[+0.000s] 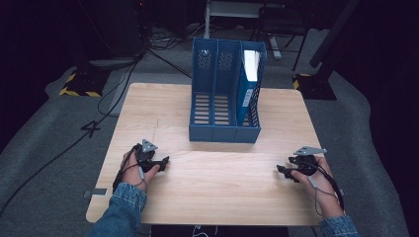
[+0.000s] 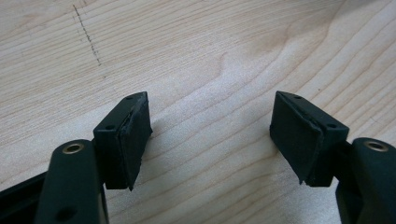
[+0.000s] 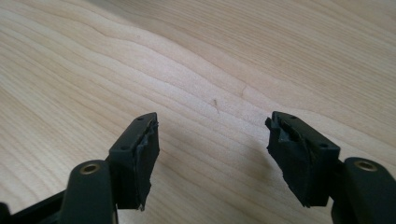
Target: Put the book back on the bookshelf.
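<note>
Your left gripper (image 1: 159, 162) & right gripper (image 1: 285, 170): jaws open, empty, low over table (image 1: 212, 187). High view adds blue file rack (image 1: 225, 94) w/ a folder (image 1: 248, 84); gripper views just show wood grain.

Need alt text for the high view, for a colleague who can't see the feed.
A person's hands rest on a light wooden table, each holding a black gripper with open, empty fingers: left gripper, right gripper. Beyond them stands a blue three-slot file rack, with a blue folder upright in its right slot.
</note>
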The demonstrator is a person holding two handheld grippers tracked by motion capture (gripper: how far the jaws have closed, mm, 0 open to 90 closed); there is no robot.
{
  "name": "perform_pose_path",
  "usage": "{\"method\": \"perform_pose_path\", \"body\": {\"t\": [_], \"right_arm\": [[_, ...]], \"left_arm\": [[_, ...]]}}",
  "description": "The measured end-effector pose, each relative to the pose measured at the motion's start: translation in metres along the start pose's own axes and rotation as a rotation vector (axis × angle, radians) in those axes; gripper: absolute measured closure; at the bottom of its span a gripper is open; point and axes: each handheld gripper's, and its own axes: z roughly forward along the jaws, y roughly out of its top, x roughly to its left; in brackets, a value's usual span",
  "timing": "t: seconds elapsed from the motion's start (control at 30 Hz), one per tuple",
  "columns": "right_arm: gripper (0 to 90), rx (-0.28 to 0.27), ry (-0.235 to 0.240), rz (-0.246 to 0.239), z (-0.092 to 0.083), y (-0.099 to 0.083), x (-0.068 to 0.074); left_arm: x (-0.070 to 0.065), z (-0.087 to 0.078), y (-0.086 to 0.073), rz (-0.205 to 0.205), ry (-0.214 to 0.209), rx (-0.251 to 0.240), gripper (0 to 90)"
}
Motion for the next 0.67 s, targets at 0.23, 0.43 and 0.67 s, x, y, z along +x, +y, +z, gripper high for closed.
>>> {"method": "perform_pose_path", "body": {"t": [0.23,0.43,0.67], "right_arm": [[24.0,-0.077,-0.002,-0.005,0.011,-0.006,0.001],[15.2,-0.092,-0.017,0.004,0.016,-0.006,0.002],[13.3,-0.087,-0.039,0.027,0.016,-0.007,0.003]], "left_arm": [[0.0,0.0,0.0,0.002,0.001,0.0,29.2],[0.0,0.001,0.0,0.006,0.0,0.001,28.8],[-0.002,0.002,0.002,0.021,-0.017,0.014,20.3]]}}
